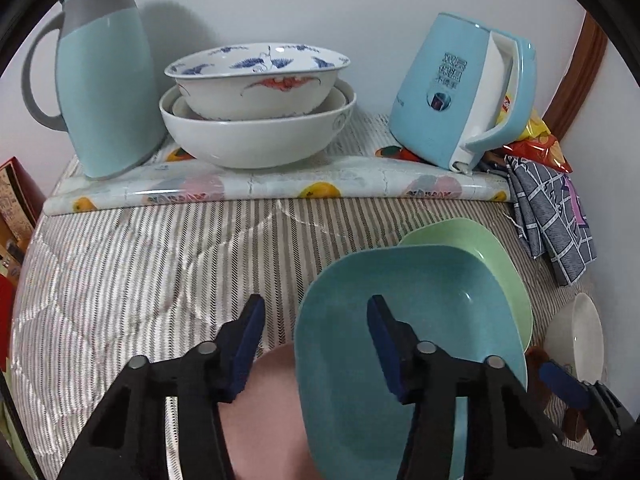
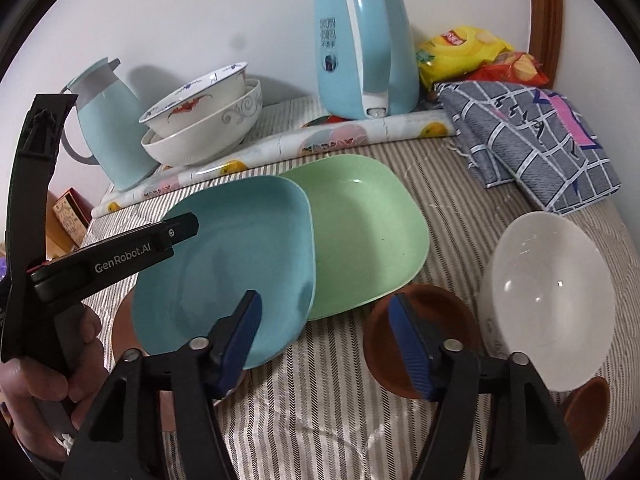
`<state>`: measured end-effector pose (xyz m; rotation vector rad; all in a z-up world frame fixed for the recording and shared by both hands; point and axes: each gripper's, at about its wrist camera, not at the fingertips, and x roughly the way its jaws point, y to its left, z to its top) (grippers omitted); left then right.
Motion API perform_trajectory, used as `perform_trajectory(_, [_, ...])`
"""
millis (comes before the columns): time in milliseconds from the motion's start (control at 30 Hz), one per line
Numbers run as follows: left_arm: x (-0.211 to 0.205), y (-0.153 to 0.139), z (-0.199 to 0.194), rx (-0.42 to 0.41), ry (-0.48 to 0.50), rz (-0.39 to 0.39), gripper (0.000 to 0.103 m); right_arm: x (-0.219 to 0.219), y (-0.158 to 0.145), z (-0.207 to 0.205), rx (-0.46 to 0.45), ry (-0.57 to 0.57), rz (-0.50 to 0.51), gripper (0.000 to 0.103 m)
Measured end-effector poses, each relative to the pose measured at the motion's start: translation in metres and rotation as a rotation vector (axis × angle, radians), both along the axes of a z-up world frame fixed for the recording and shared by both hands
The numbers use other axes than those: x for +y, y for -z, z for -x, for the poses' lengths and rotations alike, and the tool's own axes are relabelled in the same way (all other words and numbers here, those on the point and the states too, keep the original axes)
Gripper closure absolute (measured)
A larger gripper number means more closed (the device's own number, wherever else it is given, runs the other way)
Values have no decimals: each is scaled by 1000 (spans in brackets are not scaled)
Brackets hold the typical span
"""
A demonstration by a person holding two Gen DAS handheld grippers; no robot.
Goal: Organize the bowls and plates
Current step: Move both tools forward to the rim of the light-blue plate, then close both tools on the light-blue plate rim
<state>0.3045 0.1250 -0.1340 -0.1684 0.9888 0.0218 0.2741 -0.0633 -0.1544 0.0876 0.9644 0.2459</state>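
Blue plate overlapping green plate, kettle and stacked bowls behind it, white bowl right of it, pink plate mostly hidden beneath, left gripper and right gripper both agape, empty.

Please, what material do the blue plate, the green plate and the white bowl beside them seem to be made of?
The blue plate and green plate look like matte plastic or melamine: flat colour, only soft highlights, thin rounded-square rims. The white bowl looks like glazed ceramic or milky glass: sharp bright reflections on a smooth surface. Which of these exactly, the look leaves open.
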Motion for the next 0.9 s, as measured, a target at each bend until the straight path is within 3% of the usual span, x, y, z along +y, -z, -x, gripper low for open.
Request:
perform_trajectory(233, [-4, 5, 0, 11, 13, 20, 76, 8, 10, -7, 31, -7, 8, 63])
perform_trajectory(400, [-7, 3, 8, 7, 17, 24, 88, 9, 14, -7, 28, 1, 14, 88])
perform_trajectory(533, [-3, 0, 16, 6, 12, 35, 93, 8, 13, -6, 16, 14, 28, 91])
perform_trajectory(900, [2, -27, 49, -51, 0, 40, 93, 6, -11, 21, -36, 11, 9, 93])
